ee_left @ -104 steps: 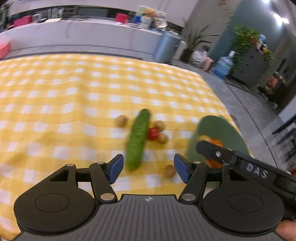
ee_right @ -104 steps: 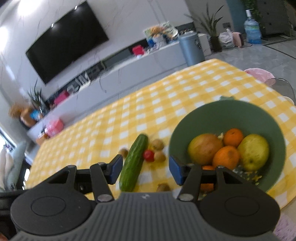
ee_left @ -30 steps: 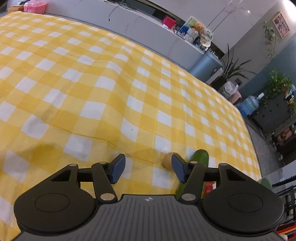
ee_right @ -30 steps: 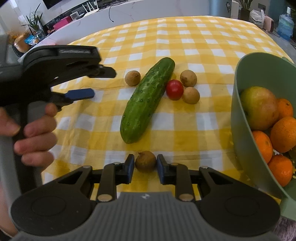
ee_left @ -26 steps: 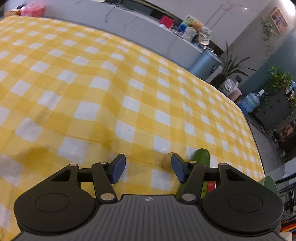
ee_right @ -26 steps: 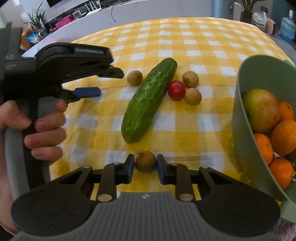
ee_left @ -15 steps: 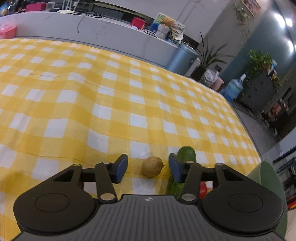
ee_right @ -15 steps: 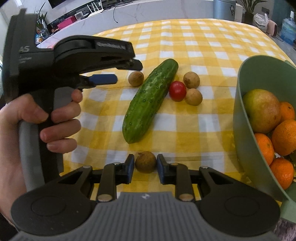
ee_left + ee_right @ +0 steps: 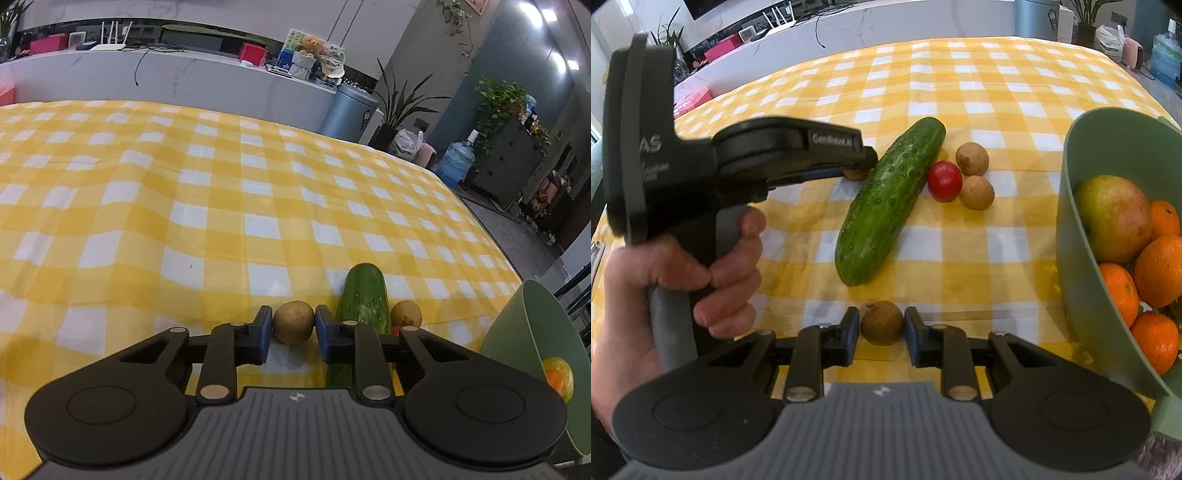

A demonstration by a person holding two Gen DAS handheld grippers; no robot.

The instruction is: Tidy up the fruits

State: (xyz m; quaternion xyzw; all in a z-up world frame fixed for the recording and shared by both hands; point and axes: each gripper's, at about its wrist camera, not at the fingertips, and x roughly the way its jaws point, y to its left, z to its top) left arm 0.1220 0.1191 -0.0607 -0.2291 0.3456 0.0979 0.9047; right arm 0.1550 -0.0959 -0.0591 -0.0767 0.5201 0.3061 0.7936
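Jaws of both grippers pinch small brown fruits, seemingly longans.

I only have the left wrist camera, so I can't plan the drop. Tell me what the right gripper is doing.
Observer: The right gripper is shut on a small brown fruit, just short of the near end of the cucumber.
Operator: Report what's in the bowl.
Observer: The green bowl holds a mango and several oranges.
Operator: List what's loose between cucumber and bowl.
Observer: A tomato and two more brown fruits lie there, with neither gripper on them.
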